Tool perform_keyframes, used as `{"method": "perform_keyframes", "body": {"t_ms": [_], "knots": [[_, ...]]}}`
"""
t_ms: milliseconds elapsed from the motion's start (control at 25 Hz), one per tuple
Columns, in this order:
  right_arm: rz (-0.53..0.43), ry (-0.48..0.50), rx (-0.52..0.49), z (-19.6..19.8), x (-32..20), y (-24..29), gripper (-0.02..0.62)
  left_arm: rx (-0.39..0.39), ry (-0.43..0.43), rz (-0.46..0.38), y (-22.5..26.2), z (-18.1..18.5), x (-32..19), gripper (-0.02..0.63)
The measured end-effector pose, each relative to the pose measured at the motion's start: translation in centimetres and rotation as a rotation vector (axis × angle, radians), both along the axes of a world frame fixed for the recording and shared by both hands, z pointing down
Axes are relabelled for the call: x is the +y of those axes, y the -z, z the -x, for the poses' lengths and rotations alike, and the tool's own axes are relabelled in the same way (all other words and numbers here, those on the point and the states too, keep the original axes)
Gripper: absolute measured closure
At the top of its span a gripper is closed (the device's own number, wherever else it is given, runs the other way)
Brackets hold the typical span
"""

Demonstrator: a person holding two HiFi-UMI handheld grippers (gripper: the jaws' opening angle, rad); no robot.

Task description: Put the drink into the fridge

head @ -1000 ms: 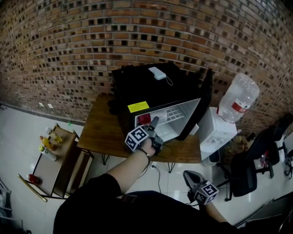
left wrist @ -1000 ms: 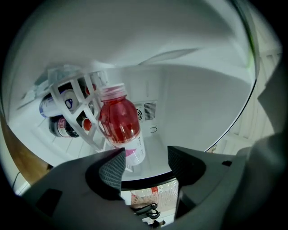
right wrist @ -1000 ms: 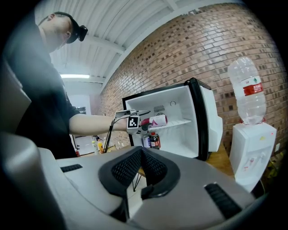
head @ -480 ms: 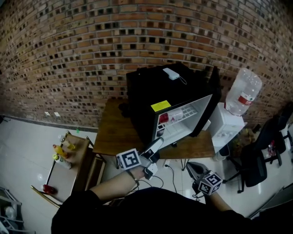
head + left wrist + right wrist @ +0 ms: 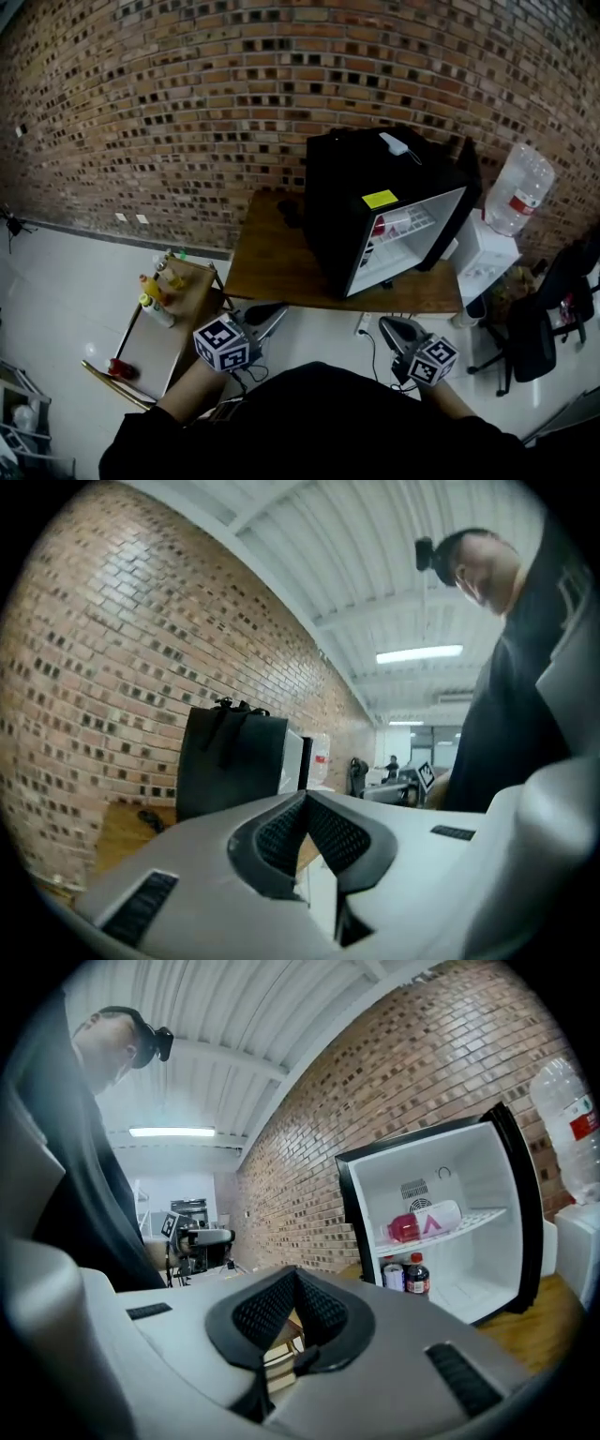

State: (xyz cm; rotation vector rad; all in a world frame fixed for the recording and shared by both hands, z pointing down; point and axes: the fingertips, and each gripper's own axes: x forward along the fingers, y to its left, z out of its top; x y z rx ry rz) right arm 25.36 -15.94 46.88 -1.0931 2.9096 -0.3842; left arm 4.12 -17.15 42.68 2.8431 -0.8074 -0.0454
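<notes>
The black mini fridge (image 5: pixel 342 202) stands on a wooden bench (image 5: pixel 277 267) against the brick wall (image 5: pixel 187 103), with its door (image 5: pixel 466 173) swung open to the right. Inside, a pink drink bottle (image 5: pixel 420 1222) lies on its side on the wire shelf (image 5: pixel 478 1218). Below it, a dark bottle with a red cap (image 5: pixel 416 1276) and a small can (image 5: pixel 394 1276) stand upright side by side on the fridge floor. The left gripper (image 5: pixel 269 317) is held low in front of the bench, well apart from the fridge. Its jaws are closed tip to tip with nothing between them, and in the left gripper view they point past the fridge's dark side. The right gripper (image 5: pixel 395 330) hangs near the person's body, below the front edge of the bench. Its jaws are also pressed together and empty, and the right gripper view looks across them into the open fridge. To the left of the bench stands a low wooden cart (image 5: pixel 155 342) with several more bottles (image 5: pixel 153 286) grouped at its far end. A small white object (image 5: pixel 394 142) lies on top of the fridge, and a yellow sticker (image 5: pixel 380 199) marks its upper front edge. To the right of the bench are a white water dispenser (image 5: pixel 483 258) topped by a large clear jug (image 5: pixel 525 187), and beyond it a black office chair (image 5: pixel 534 333).
</notes>
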Motion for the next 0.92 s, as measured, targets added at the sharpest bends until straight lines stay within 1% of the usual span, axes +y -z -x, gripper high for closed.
{"method": "perform_keyframes", "body": {"t_ms": [40,80,160,200,240,360,440,640,920], "knots": [[-0.007,0.007,0.000,0.4,0.3,0.1,0.590,-0.074,0.024,-0.022,-1.2,0.7,0.7,0.604],[-0.016,0.014,0.002,0.8,0.6,0.2,0.591,-0.130,0.050,-0.035,-2.2,1.2,1.2,0.604],[-0.031,0.028,0.011,1.3,1.1,0.3,0.591,-0.210,0.102,-0.059,-3.9,1.9,1.9,0.604],[-0.034,0.033,0.017,1.4,1.3,0.3,0.591,-0.230,0.113,-0.071,-4.2,1.8,2.2,0.604],[-0.035,0.036,0.023,1.6,1.3,0.3,0.591,-0.232,0.111,-0.077,-4.3,1.6,2.6,0.604],[-0.031,0.030,0.040,1.8,1.2,0.2,0.592,-0.169,0.089,-0.055,-3.9,1.2,3.2,0.604],[-0.032,0.030,0.050,2.0,1.0,0.2,0.592,-0.147,0.089,-0.049,-3.5,1.3,3.0,0.604],[-0.035,0.036,0.061,1.8,0.9,0.0,0.593,-0.131,0.075,-0.039,-3.0,0.7,2.7,0.604],[-0.038,0.048,0.066,1.5,0.0,0.4,0.593,-0.139,0.073,-0.047,-2.9,0.7,1.7,0.604]]}}
